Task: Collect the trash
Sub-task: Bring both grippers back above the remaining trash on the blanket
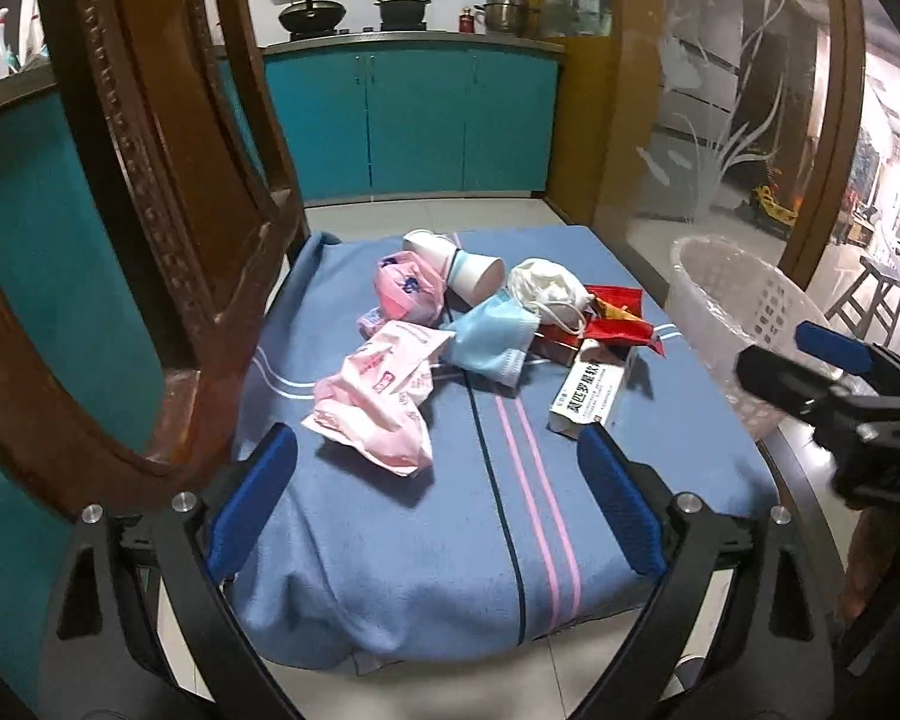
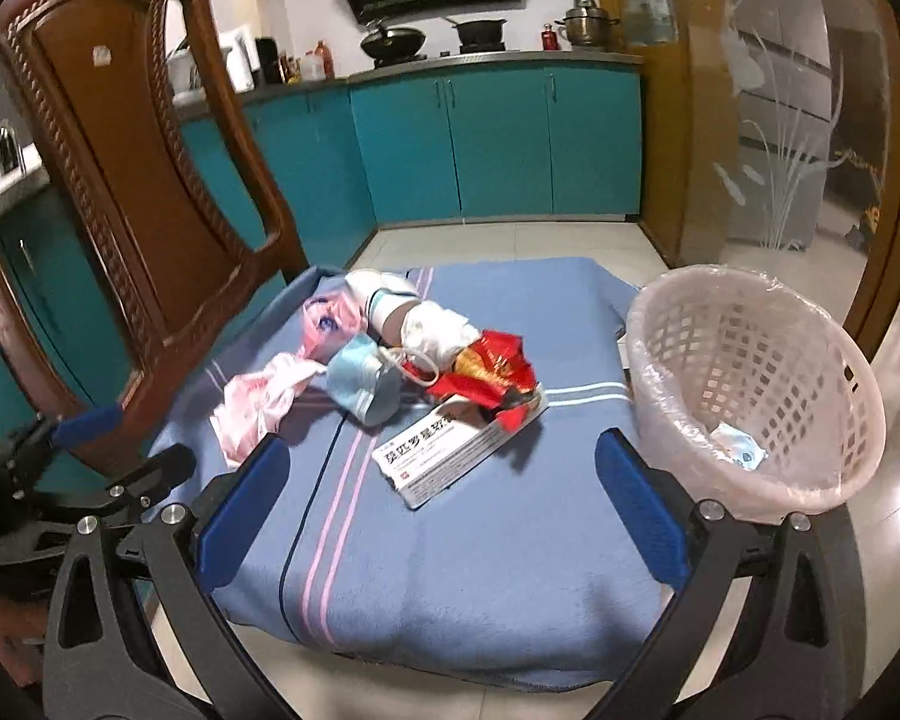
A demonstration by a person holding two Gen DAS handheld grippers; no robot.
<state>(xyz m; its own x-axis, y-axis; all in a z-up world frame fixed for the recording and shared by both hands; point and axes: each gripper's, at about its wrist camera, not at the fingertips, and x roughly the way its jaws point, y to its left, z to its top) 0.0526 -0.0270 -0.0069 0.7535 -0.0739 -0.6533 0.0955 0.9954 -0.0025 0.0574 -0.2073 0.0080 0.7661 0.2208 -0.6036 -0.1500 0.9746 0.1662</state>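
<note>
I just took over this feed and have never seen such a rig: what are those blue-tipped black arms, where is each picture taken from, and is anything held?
They are two hand-held two-finger grippers, each carrying a camera looking along its blue-padded fingers. One picture is from the left gripper, one from the right gripper. Both are open and hold nothing. On the blue striped blanket lie pink plastic bags, a light blue face mask, white paper cups, a red wrapper and a white medicine box. Beside it stands a lined white plastic basket.

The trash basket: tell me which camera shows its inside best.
The right wrist view: the basket tips its mouth toward the camera, showing the liner and a piece of trash inside. The left wrist view shows only its rim and outer wall, partly behind the right gripper.
</note>
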